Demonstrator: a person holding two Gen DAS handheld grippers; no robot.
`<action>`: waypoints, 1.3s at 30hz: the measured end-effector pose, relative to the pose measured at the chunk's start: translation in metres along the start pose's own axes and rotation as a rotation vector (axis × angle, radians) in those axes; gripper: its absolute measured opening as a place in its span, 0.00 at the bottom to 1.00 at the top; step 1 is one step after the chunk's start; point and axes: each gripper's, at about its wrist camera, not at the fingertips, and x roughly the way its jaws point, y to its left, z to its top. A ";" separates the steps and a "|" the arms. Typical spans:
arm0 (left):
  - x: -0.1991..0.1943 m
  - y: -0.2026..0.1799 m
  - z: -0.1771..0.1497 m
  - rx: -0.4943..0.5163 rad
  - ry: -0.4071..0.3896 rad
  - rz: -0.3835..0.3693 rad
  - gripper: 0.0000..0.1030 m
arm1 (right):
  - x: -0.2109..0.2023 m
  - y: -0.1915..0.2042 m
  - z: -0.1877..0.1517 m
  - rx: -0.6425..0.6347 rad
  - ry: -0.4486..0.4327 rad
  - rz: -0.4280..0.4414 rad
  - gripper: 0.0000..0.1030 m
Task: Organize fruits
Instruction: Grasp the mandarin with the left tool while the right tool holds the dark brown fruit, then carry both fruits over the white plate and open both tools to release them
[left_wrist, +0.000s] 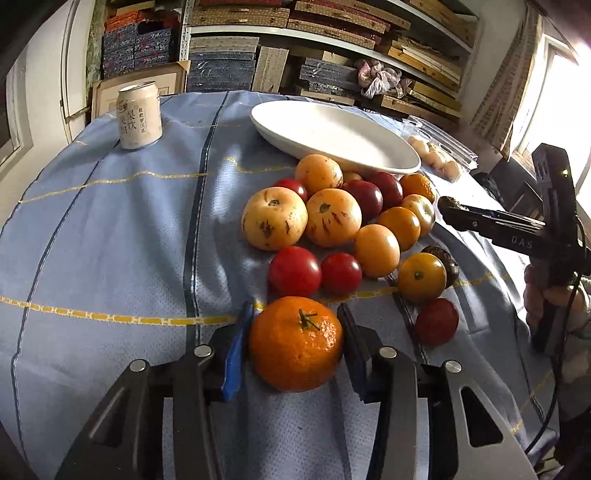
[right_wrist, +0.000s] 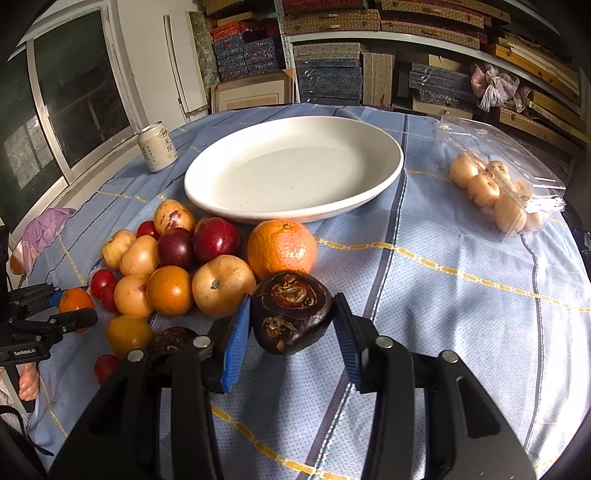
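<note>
A round table under a pale blue cloth (right_wrist: 461, 332) with dark stripes and yellow lines stands before shelves of stacked boxes (right_wrist: 332, 70); a window (right_wrist: 66, 103) is at the left in the right wrist view. On the cloth, from left to right in that view: a drink can (right_wrist: 158, 147), a pile of fruit (right_wrist: 177, 266), an empty white plate (right_wrist: 295, 168) behind it, and a clear plastic box (right_wrist: 506, 184) of pale round fruit. Left gripper (left_wrist: 295, 345): jaws partly open, set around a tangerine (left_wrist: 295, 343) with a green stem, both pads at the peel, the tangerine resting on the cloth at the near edge of the pile. Right gripper (right_wrist: 291, 317): jaws partly open around a dark, wrinkled fruit (right_wrist: 291, 312), left pad against its skin; contact of the right pad cannot be told. This fruit sits just in front of an orange (right_wrist: 282, 248), near the plate's rim.
</note>
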 end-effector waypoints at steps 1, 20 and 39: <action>-0.002 0.001 -0.002 -0.007 -0.003 -0.001 0.44 | -0.003 0.000 0.001 0.002 -0.012 0.001 0.42; -0.067 -0.008 0.035 0.027 -0.087 0.028 0.43 | -0.026 -0.017 0.006 0.061 -0.082 0.012 0.42; 0.105 -0.011 0.201 0.051 0.023 0.041 0.43 | 0.087 -0.024 0.117 0.052 -0.009 -0.084 0.42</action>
